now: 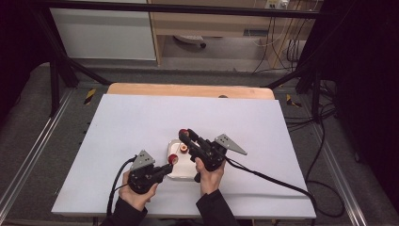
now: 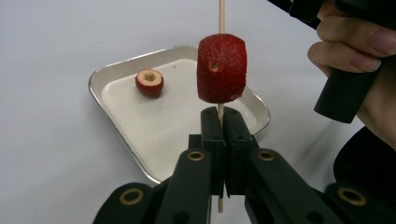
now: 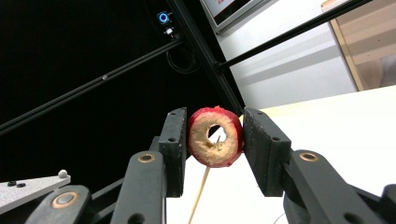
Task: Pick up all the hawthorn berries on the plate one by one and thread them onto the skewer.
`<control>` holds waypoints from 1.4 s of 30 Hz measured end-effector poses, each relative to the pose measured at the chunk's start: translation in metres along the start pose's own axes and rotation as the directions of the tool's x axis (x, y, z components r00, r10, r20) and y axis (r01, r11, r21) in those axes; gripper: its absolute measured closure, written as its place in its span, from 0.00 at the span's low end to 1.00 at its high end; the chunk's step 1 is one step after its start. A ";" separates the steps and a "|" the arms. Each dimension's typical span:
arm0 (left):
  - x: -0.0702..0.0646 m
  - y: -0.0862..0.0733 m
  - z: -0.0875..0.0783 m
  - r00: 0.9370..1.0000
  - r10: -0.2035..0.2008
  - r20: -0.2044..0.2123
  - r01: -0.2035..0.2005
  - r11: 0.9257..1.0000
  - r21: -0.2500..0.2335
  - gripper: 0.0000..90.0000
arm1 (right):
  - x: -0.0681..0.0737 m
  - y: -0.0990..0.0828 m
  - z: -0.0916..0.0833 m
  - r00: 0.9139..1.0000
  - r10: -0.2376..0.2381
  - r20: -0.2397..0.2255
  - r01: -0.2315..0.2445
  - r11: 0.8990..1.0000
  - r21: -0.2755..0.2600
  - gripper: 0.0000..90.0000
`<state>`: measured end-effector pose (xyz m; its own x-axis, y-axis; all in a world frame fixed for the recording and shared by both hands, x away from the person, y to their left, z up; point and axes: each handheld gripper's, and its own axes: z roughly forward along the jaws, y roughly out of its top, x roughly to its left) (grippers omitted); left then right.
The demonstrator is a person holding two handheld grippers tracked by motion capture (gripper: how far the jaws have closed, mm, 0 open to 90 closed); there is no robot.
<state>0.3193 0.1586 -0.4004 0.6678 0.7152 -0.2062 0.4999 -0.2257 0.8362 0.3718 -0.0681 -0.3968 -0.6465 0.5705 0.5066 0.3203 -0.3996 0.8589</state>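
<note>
A person works at a white table (image 1: 141,127) with two hand-held grippers. The left gripper (image 2: 219,122) is clenched on a thin wooden skewer (image 2: 222,14) that already carries one red cored fruit (image 2: 221,68). The right gripper (image 3: 215,135) clamps a second cored fruit piece (image 3: 205,140), the skewer tip showing in its hole. Another fruit piece (image 2: 149,82) lies in the metal tray (image 2: 112,74) beneath.
</note>
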 end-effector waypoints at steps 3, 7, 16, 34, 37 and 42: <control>-0.002 0.000 0.000 1.000 0.010 -0.019 -0.011 1.000 -0.004 0.99 | -0.001 -0.001 0.001 0.999 0.044 -0.011 -0.044 0.999 0.007 0.69; 0.001 -0.002 0.001 0.999 0.011 -0.047 -0.011 1.000 -0.005 0.99 | 0.000 -0.006 0.002 0.997 0.076 0.005 -0.076 0.997 0.008 0.69; -0.001 -0.002 0.005 1.000 0.007 -0.025 -0.007 1.000 -0.004 0.99 | 0.000 -0.009 0.002 0.993 0.120 0.005 -0.120 0.993 0.023 0.69; -0.008 0.001 0.002 1.000 -0.006 -0.014 0.005 0.996 -0.087 0.99 | 0.003 -0.004 -0.002 0.997 0.075 -0.024 -0.075 0.997 -0.023 0.70; -0.007 0.000 0.001 1.000 0.004 -0.021 -0.006 0.996 -0.089 0.99 | 0.002 -0.005 -0.001 0.996 0.092 -0.022 -0.093 0.995 -0.044 0.70; -0.004 -0.001 0.001 0.999 0.026 -0.033 -0.028 0.998 -0.051 0.99 | -0.002 -0.010 0.004 0.990 0.141 -0.018 -0.141 0.988 -0.066 0.70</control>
<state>0.3167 0.1555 -0.4004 0.6619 0.7306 -0.1674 0.4523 -0.2113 0.8665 0.3721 -0.0623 -0.4064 -0.6072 0.4959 0.6208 0.3620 -0.5229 0.7717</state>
